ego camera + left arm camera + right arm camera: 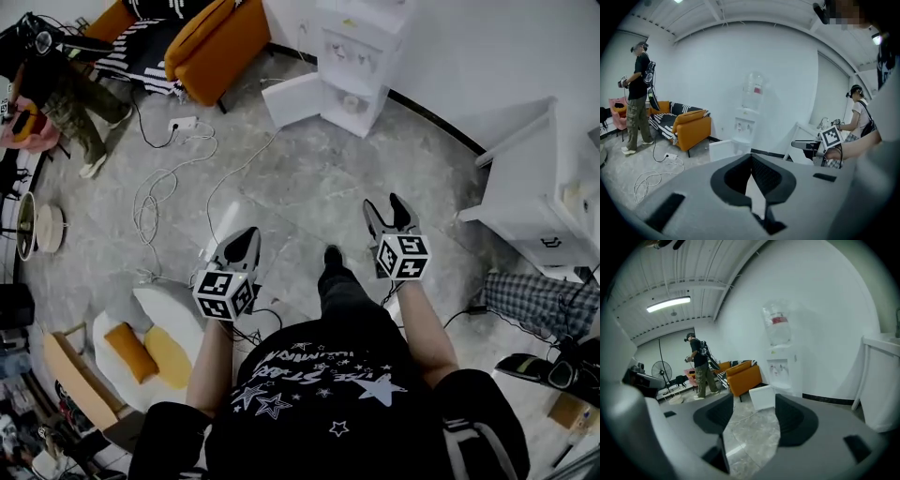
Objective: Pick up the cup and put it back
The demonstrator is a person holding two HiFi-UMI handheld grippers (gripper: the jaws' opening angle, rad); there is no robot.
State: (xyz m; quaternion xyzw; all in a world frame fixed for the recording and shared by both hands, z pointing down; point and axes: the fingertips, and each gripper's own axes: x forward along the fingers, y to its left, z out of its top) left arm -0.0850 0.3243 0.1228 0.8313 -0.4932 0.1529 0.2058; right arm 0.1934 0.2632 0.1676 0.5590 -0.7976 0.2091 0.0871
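Both grippers are held out in front of the person, pointing ahead and a little downward over open floor. I read that as a carrying or approach posture, not a reach at anything. The left gripper [246,234] has its fingers clenched tip to tip with nothing caught between them. The right gripper [384,206] has its fingers released and spread wide, with only floor showing through the gap, which would suit a hand being readied to take something.

Neither holds the cup, and no cup can be picked out with certainty. A small pale round shape [352,103] sits on the ledge of the water dispenser [361,47] that both grippers face (it may be the cup, but it is too small to tell). I judge the pick-up not yet begun.

The floor [309,178] is grey, glossy and stone-patterned. White cables [150,197] loop across it from a power strip [181,123] on the person's left side. The dispenser stands against the white wall, with an orange sofa [220,42] to its left and a white cabinet [525,187] at the room's right edge. Other people [70,94] stand near the room's edges.
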